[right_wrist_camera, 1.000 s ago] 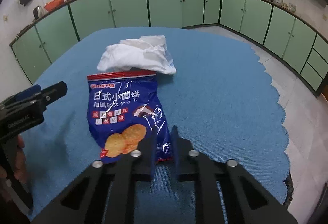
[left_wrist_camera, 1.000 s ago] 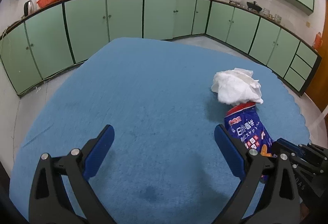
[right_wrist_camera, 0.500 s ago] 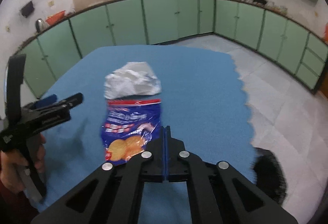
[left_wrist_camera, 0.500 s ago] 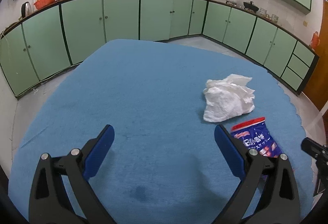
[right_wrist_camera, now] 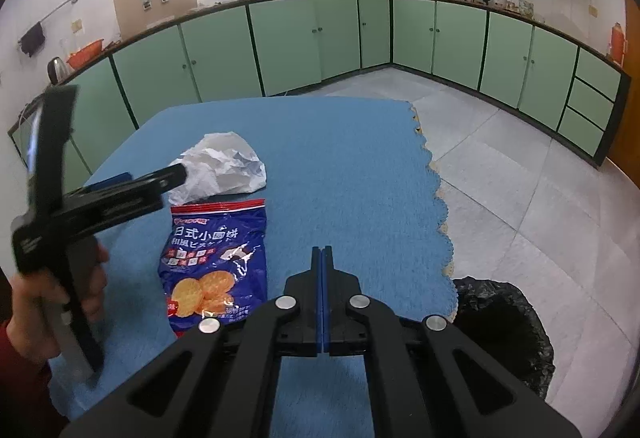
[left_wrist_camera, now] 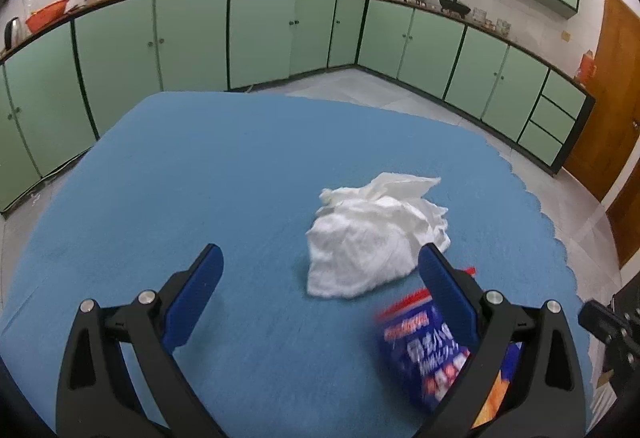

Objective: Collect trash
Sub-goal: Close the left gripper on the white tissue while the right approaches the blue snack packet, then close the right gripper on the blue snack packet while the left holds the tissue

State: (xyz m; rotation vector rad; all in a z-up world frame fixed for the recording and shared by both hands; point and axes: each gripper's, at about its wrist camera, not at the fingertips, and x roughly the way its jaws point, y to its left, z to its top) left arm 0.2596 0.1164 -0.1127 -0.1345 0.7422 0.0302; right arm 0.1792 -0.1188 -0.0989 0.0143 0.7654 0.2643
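Observation:
A crumpled white tissue (left_wrist_camera: 376, 238) lies on the blue tablecloth (left_wrist_camera: 240, 173), with a blue biscuit bag (left_wrist_camera: 420, 354) just in front of it. My left gripper (left_wrist_camera: 320, 278) is open and empty above the cloth, the tissue between its fingertips toward the right finger, the bag partly behind that finger. In the right wrist view the tissue (right_wrist_camera: 220, 173) and the bag (right_wrist_camera: 216, 258) lie left of my right gripper (right_wrist_camera: 322, 258), which is shut with nothing between its pads. The left gripper (right_wrist_camera: 132, 181) shows there at the left, held by a hand.
A bin lined with a black bag (right_wrist_camera: 508, 330) stands on the tiled floor by the table's right edge. Green kitchen cabinets (left_wrist_camera: 260, 33) run along the walls behind. The scalloped cloth edge (right_wrist_camera: 436, 197) marks the table's right side.
My right gripper has pulled back and up, leaving the biscuit bag flat on the cloth. My left gripper has moved right, toward the tissue and the bag. The bin has come into view.

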